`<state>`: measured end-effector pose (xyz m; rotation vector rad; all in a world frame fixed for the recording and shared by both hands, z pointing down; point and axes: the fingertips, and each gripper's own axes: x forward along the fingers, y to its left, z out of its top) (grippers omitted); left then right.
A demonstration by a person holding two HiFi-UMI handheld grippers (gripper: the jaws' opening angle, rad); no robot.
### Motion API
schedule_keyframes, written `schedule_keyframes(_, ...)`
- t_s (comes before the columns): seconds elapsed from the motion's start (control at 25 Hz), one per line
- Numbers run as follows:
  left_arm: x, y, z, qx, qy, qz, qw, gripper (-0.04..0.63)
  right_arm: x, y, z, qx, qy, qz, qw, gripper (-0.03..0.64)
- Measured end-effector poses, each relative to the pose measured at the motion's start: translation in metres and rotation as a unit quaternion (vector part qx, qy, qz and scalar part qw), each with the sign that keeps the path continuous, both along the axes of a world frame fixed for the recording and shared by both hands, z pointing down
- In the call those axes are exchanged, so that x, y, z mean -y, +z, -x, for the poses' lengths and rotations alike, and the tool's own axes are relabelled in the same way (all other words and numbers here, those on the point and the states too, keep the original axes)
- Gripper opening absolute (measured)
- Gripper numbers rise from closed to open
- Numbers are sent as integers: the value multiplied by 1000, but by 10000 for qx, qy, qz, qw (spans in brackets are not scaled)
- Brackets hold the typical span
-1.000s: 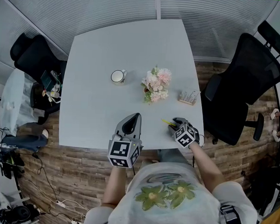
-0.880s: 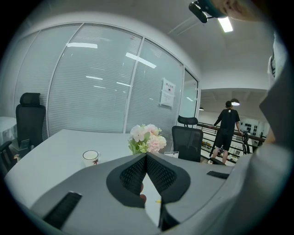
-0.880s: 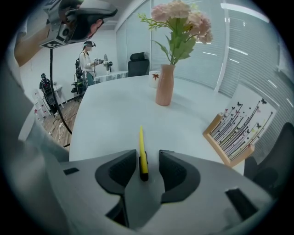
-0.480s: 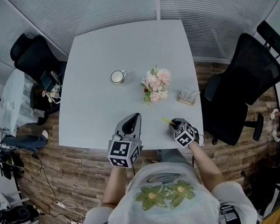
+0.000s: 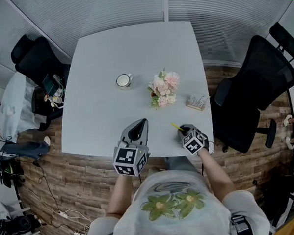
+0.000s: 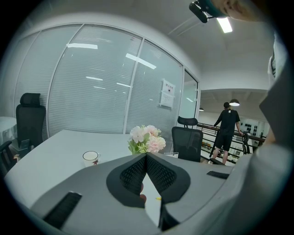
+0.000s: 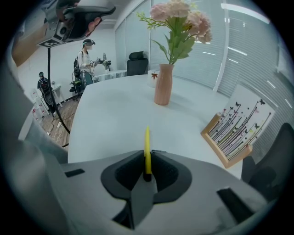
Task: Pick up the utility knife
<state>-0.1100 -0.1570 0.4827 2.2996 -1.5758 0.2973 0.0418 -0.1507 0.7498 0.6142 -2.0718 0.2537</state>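
My right gripper (image 5: 181, 131) hasn't shifted since a second ago, but its jaws are closing. In the right gripper view, the slim yellow utility knife (image 7: 147, 149) stands between the dark pads, which look to be touching both sides. I judge the grip nearly made and the lift not begun.

The head view shows only the knife's tip (image 5: 175, 127) poking out over the pale grey table (image 5: 103, 112) near its front right edge. It cannot show the contact. My left gripper (image 5: 145, 121) hovers near the front edge. The left gripper view shows its jaws together on nothing, and the pink flowers (image 6: 146, 137) beyond.
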Motion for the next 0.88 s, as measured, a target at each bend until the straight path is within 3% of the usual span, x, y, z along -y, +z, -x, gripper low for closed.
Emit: schedule_keyframes(0.88, -3, -2, -7, -21, 110, -21, 9999, 11, -3, -18, -4, 175, 184, -138, 9996, 56)
